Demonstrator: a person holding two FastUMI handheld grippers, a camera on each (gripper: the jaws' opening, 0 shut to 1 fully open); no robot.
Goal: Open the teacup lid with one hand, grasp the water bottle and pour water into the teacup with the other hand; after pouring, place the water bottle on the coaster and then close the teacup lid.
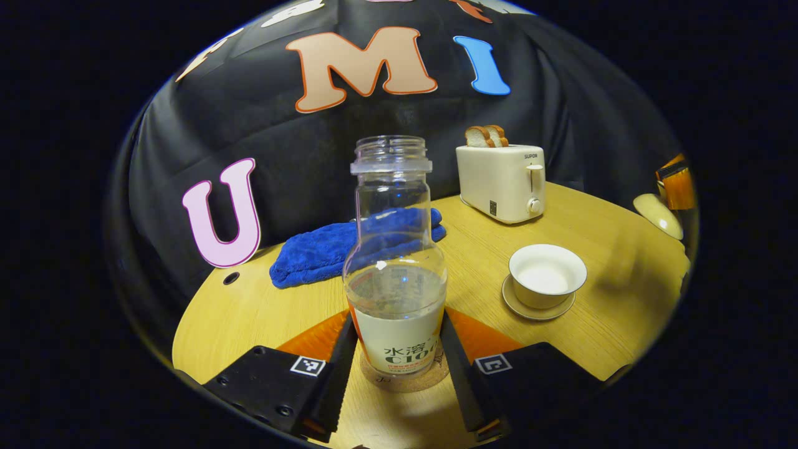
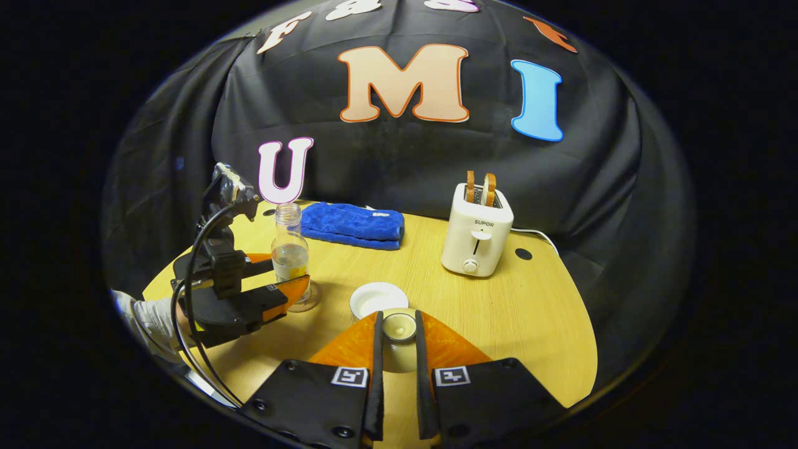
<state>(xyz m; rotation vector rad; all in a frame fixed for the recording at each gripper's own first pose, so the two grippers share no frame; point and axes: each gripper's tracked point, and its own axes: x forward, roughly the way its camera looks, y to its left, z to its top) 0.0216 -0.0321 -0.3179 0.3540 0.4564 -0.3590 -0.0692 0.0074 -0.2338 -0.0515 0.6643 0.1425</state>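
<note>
**Cork under the bottle, lid held over the cup**

Cork shows beneath the bottle (image 1: 395,274): it stands upright and uncapped on the coaster (image 1: 405,377), partly filled with water. In the left gripper view the left gripper (image 1: 399,349) has a finger on each side of the bottle's labelled base, very close to it, but whether they press on it or stand just clear I cannot tell. Behind the bottle lies a blue cloth (image 1: 324,252), and to the right a toaster (image 1: 502,181) with two slices of bread.

The cup (image 1: 547,274) sits open on its saucer (image 1: 530,308), right of the bottle.

In the right gripper view the right gripper (image 2: 399,327) pinches the lid (image 2: 399,327) by its knob, fingers close together, just nearer than the cup (image 2: 377,298). The left gripper (image 2: 283,293) appears at the bottle (image 2: 290,252) on the wooden table (image 2: 536,324), a sleeve (image 2: 146,321) behind it.
</note>
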